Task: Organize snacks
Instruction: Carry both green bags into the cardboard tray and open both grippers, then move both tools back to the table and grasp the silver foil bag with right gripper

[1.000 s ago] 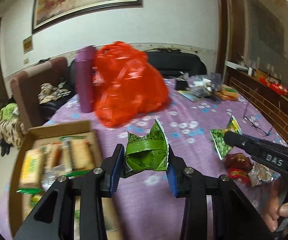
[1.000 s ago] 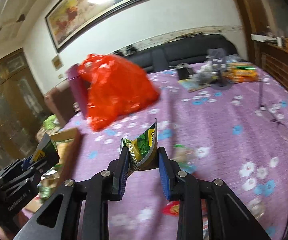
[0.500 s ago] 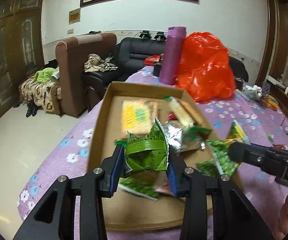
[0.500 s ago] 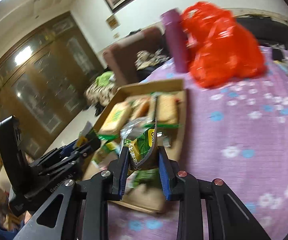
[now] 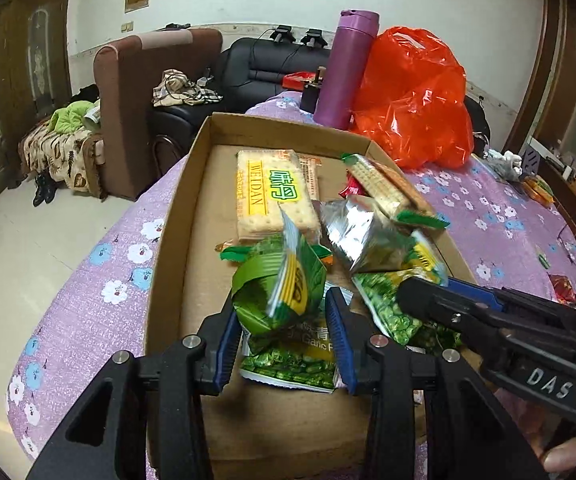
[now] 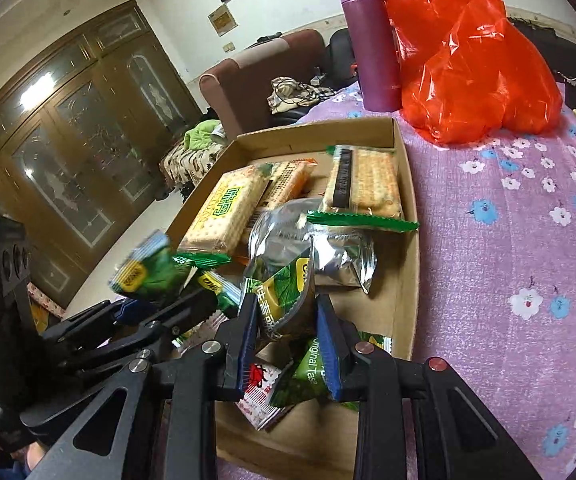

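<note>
Stood upright on floral purple tablecloth [image 5: 99, 280]: purple flask [image 5: 346, 70], touching orange plastic bag [image 5: 416, 100]. Beyond: brown armchair [image 5: 135, 92], black sofa [image 5: 271, 68]. Possibly clothes [image 5: 185, 90], heaped there.

We read "WEIDAN" in red on the yellow-banded clear cracker packet [image 5: 273, 196] — "DAS" in raised letters on the black gripper body [image 5: 546, 390] — and "Original" on a green snack pouch [image 6: 308, 376].

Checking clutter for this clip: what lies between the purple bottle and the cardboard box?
Bare flowered tablecloth only, shown in the right wrist view: the purple bottle stands just beyond the cardboard box's far wall.
</note>
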The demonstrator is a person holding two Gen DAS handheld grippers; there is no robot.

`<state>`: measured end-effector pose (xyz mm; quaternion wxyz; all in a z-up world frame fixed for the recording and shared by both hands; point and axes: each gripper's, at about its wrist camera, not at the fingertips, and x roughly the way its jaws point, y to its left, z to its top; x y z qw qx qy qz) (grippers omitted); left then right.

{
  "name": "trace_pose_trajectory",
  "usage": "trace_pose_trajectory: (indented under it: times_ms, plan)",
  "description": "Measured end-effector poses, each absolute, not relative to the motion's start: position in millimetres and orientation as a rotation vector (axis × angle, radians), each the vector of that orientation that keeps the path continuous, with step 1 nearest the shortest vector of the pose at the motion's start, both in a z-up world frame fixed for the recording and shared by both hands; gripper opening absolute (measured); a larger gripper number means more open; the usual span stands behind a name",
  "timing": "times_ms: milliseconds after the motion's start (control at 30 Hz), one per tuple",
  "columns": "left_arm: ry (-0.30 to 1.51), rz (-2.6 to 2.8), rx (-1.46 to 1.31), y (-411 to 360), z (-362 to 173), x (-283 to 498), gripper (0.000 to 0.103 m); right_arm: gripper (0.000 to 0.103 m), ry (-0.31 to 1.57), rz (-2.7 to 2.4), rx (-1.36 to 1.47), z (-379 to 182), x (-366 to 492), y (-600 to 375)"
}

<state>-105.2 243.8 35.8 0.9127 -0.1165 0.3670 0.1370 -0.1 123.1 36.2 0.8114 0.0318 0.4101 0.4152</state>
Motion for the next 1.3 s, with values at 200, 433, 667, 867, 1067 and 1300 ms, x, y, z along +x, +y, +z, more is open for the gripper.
trace_pose_trajectory:
  times_ms: [200,433,667,867,1067,1300]
  plan:
    - [0.762,0.285,-0.212,237,36,-103,0.039,0.033,0.828,0.893,0.021,39,-13,124]
    - [0.747,0.277,-0.188,233,38,-105,0.053,0.035,0.79,0.891,0.013,45,-16,118]
    - [0.678,0.294,-0.157,224,54,-118,0.067,0.047,0.779,0.862,0.117,62,-13,91]
    - [0.631,0.285,-0.109,202,75,-123,0.069,0.054,0.748,0.842,0.177,86,-22,50]
    - [0.62,0.22,-0.059,164,82,-121,0.07,0.063,0.733,0.78,0.244,96,-21,-19]
    - [0.637,0.095,0.023,106,77,-116,0.07,0.07,0.765,0.553,0.34,87,5,-147]
